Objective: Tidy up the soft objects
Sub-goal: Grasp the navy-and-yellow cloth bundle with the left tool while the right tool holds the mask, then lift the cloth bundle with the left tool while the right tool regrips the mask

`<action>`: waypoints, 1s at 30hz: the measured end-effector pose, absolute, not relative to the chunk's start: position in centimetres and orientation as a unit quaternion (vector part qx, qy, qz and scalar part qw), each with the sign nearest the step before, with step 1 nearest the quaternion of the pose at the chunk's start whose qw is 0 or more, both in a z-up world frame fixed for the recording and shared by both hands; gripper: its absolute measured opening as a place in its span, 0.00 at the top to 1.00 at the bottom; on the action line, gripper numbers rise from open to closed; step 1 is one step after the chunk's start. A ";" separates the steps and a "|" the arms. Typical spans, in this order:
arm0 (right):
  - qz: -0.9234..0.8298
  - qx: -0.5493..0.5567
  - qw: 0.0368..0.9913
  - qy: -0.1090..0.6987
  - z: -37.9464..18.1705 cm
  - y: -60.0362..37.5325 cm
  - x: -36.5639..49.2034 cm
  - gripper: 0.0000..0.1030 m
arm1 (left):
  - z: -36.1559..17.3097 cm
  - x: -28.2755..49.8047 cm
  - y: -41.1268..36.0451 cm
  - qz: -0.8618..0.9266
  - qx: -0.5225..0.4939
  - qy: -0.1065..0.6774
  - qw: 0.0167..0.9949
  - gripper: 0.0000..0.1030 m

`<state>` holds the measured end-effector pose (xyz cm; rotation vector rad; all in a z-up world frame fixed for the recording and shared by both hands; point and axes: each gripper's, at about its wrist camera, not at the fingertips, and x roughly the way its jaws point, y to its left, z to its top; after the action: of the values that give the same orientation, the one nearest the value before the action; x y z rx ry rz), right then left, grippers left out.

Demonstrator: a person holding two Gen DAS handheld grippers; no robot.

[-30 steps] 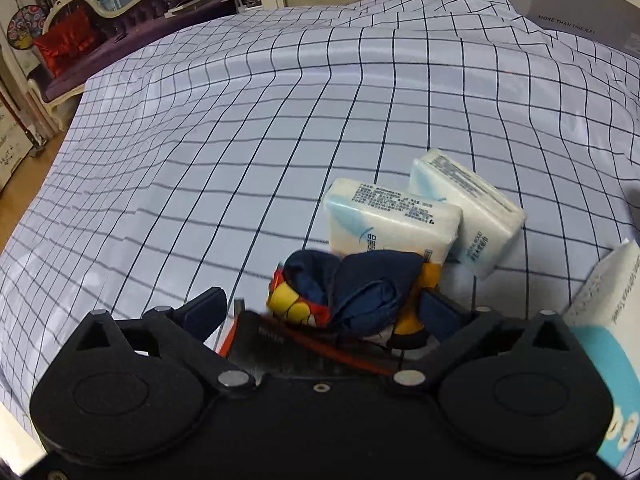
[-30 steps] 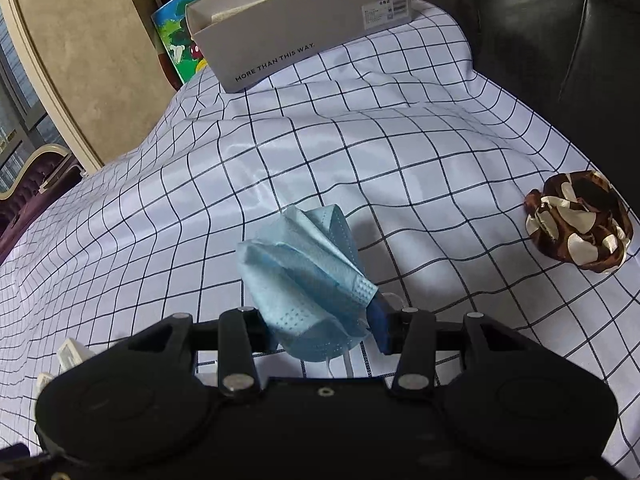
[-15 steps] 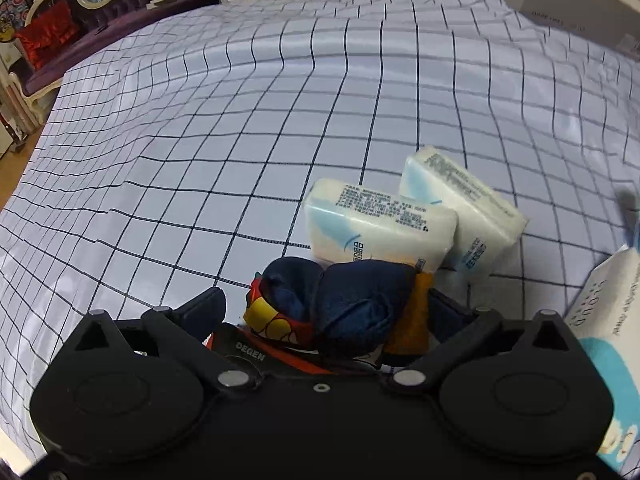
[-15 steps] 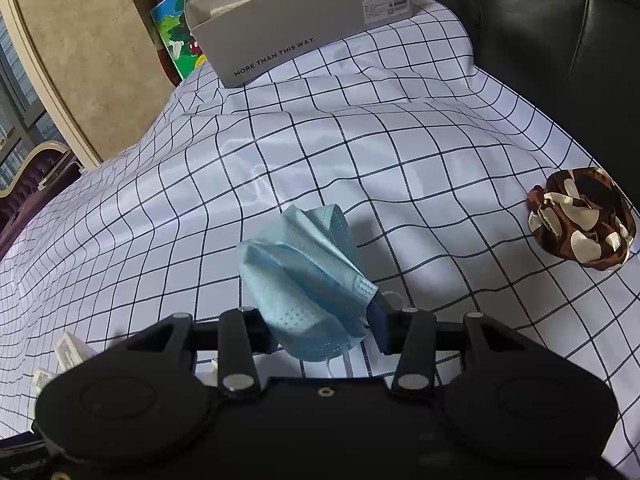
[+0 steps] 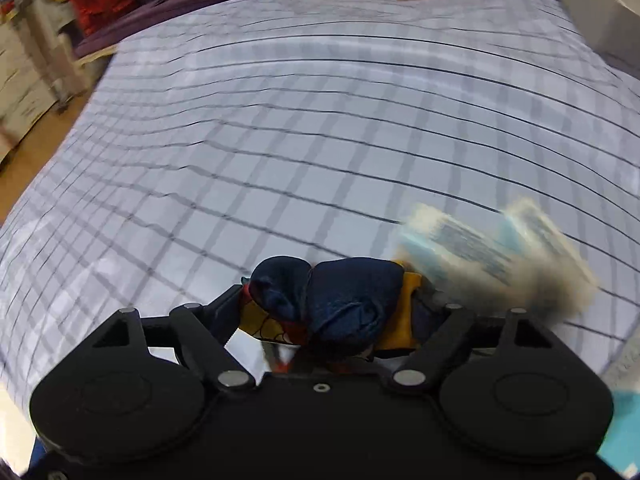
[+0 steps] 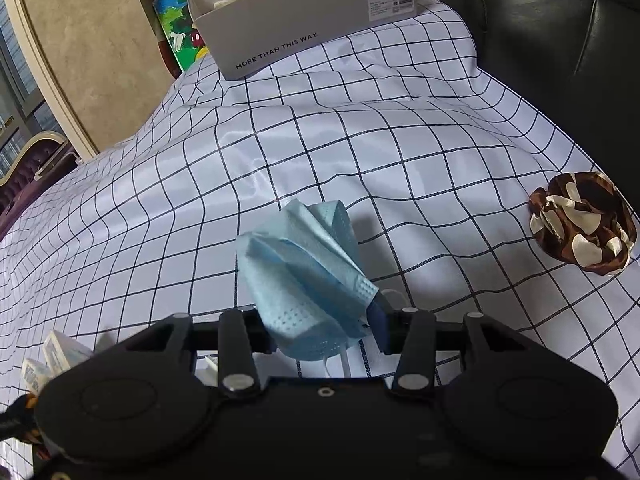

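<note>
Where the checked cloth (image 6: 360,140) ends, a grey box (image 6: 304,20) sits.

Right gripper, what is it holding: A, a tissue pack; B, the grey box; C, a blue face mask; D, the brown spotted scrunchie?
C: the right gripper is closed on a blue face mask; the scrunchie lies apart on the checked cloth.

You see grey shoebox (image 6: 304,20) on checked cloth (image 6: 360,140), cartoon book (image 6: 180,36) behind, black leather sofa (image 6: 560,40) beside.
</note>
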<state>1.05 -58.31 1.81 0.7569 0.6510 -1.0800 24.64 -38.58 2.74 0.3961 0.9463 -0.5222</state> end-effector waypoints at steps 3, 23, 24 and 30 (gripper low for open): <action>-0.493 0.344 0.740 0.300 1.7 -58.4 1.1 0.57 | 2.9 26.0 -37.1 -0.207 0.178 0.453 0.849 0.24; -0.505 0.340 0.728 0.313 1.3 -59.2 1.1 0.59 | 1.7 23.7 -25.0 -0.114 0.101 0.532 0.833 0.28; -0.506 0.343 0.728 0.310 1.4 -59.3 0.8 0.59 | 1.7 23.0 -24.7 -0.117 0.099 0.533 0.832 0.28; -0.499 0.353 0.727 0.313 1.7 -59.6 -1.5 0.65 | 1.5 19.6 -23.5 -0.144 0.094 0.538 0.825 0.28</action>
<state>-1.50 -59.57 1.65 0.7783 0.6905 -1.1013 19.59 -23.52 1.51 0.2007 1.1428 -0.3058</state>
